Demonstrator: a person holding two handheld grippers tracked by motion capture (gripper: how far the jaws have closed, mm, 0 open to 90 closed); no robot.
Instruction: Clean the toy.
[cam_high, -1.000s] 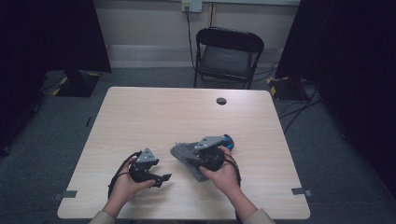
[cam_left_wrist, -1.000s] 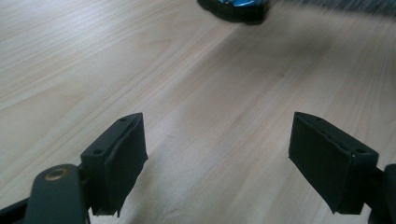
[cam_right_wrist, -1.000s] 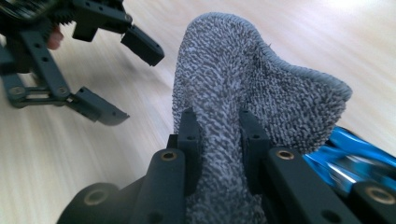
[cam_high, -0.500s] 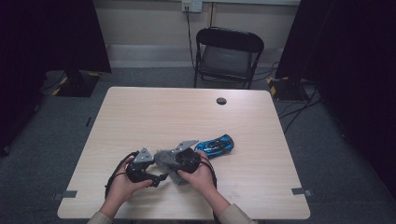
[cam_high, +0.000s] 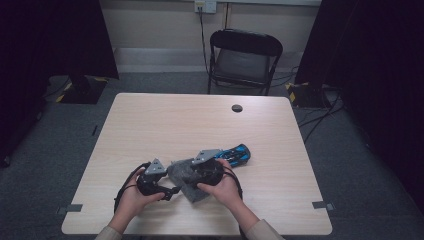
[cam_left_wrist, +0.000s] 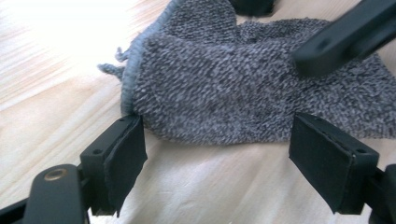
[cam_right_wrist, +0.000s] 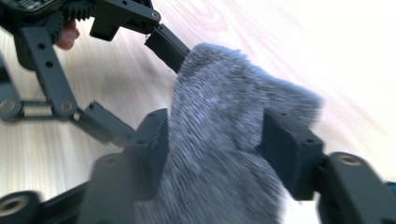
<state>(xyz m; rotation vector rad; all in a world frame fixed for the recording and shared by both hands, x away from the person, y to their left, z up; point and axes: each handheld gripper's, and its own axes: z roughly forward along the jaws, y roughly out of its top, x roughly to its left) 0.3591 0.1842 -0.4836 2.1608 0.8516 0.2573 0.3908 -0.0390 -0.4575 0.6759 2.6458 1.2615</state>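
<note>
A grey knitted cloth (cam_high: 181, 176) lies bunched on the wooden table (cam_high: 200, 125) between the person's two hands. My right gripper (cam_high: 188, 175) points left over it. In the right gripper view its jaws have just been opening and stand apart, with the cloth (cam_right_wrist: 219, 126) between them and no squeeze on it. My left gripper (cam_left_wrist: 219, 154) is open, its pads either side of the cloth's near edge (cam_left_wrist: 224, 93) without touching it. One jaw of the right gripper (cam_left_wrist: 345, 37) rests over the cloth farther off. The left gripper (cam_right_wrist: 140, 88) sits at the cloth's far end.
A blue toy car (cam_high: 236, 153) lies on the table just right of the right hand. A small black round cap (cam_high: 237, 108) sits near the far edge. A black folding chair (cam_high: 243, 57) stands behind the table. Dark curtains flank the room.
The right hand carried the cloth leftward from beside the blue car to the left gripper and lowered it; its jaws went from shut on the cloth to apart. The left hand stayed put.
</note>
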